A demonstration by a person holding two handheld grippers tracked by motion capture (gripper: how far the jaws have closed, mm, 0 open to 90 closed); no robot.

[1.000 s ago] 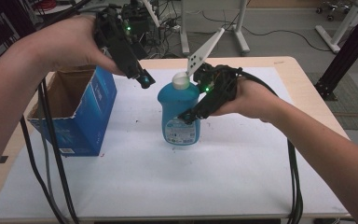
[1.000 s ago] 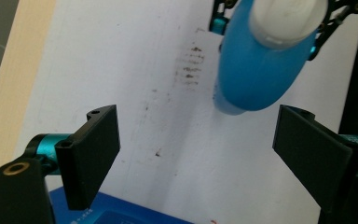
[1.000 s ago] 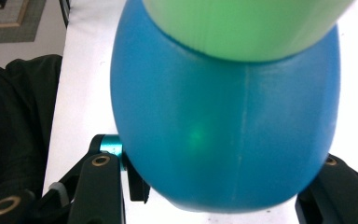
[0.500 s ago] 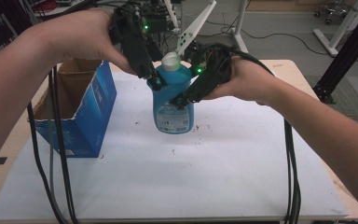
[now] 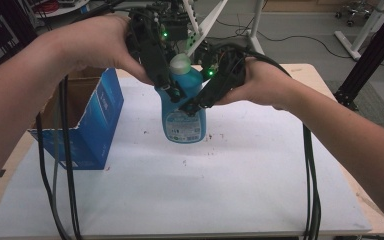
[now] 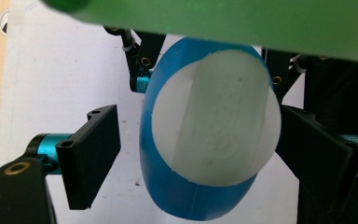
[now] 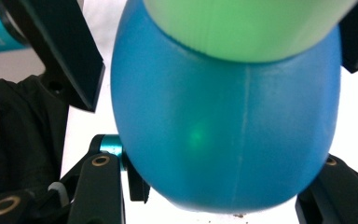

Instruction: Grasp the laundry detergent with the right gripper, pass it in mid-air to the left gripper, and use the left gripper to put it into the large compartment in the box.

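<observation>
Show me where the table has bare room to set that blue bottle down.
The white table lies bare across its near half, and to the right of the blue bottle toward the right edge. It is crowded at the left, where the open blue box stands, and mid-rear around both hand-held grippers.

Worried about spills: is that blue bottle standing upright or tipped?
Upright: the blue bottle has its white cap on top, label facing forward.

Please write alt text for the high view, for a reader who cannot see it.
A blue bottle with a pale cap is held above a white table between the left tongs and right tongs. An open blue cardboard box stands at the left.
</observation>
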